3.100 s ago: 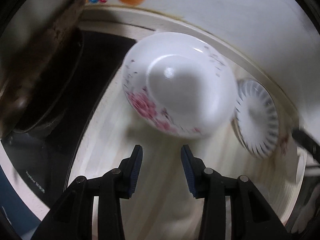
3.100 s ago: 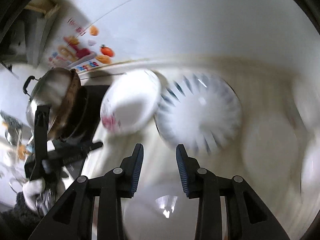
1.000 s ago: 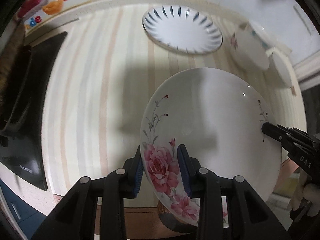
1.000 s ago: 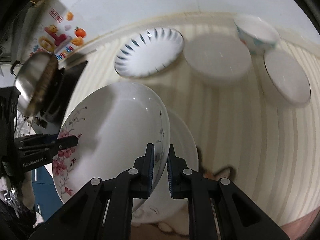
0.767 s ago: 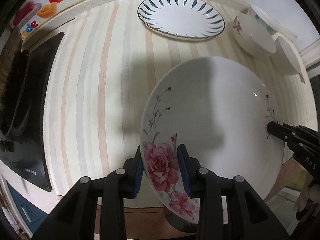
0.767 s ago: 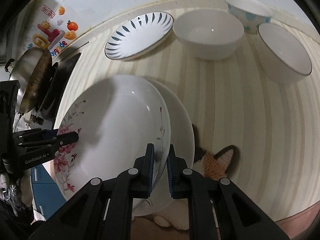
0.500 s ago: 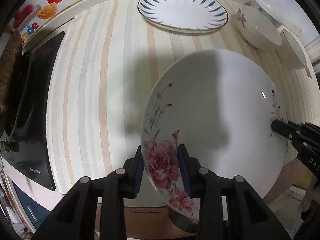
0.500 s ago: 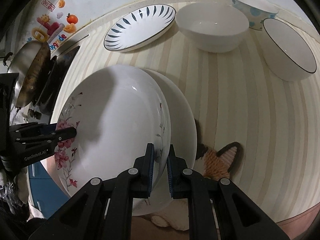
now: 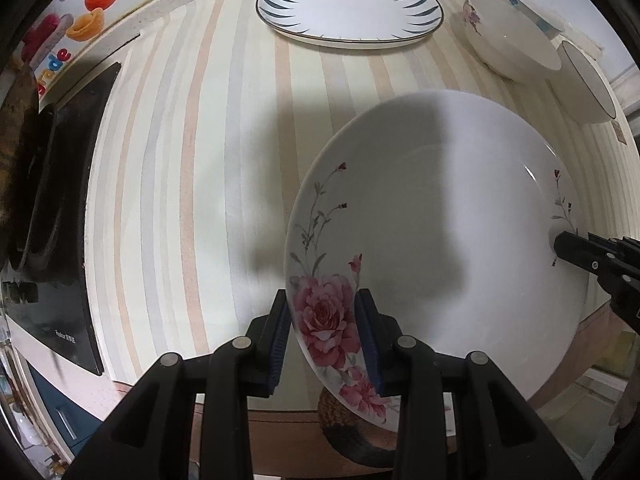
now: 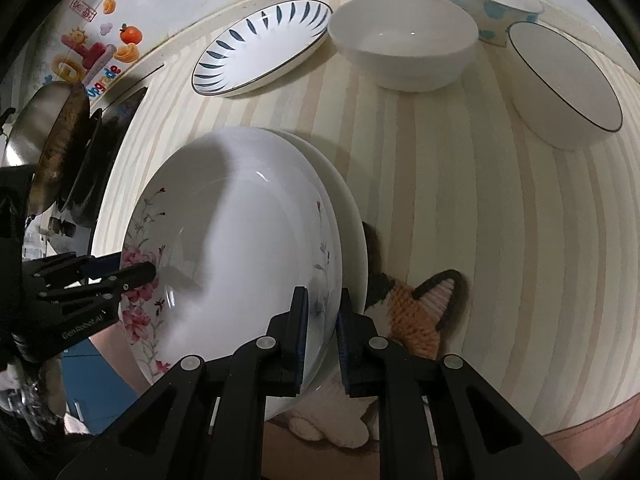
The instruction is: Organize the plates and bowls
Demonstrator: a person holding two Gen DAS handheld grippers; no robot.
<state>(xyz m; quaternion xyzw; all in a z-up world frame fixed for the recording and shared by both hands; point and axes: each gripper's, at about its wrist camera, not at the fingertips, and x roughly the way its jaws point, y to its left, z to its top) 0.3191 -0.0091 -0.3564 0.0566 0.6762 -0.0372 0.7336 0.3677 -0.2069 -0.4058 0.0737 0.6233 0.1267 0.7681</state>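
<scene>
A large white plate with pink roses (image 9: 432, 216) is held at both rims above the striped counter. My left gripper (image 9: 323, 332) is shut on its rose-painted edge. My right gripper (image 10: 322, 338) is shut on the opposite edge, and shows in the left wrist view (image 9: 588, 258). In the right wrist view the rose plate (image 10: 240, 248) sits over a plain white plate (image 10: 352, 232) beneath it. A blue-leaf plate (image 9: 350, 10) lies at the back of the counter.
Three bowls stand at the back right: a plain white one (image 10: 404, 46), a blue-dotted one (image 10: 490, 0) and a dark-rimmed one (image 10: 564, 84). A black cooktop (image 9: 52, 216) with a pan (image 10: 48, 136) is at the left. A knitted cat toy (image 10: 416, 312) lies near the counter's front edge.
Three seconds ago both grippers were open and empty over the plates. Over the last second both hold the rose plate, which has sunk slightly lower over the white plate.
</scene>
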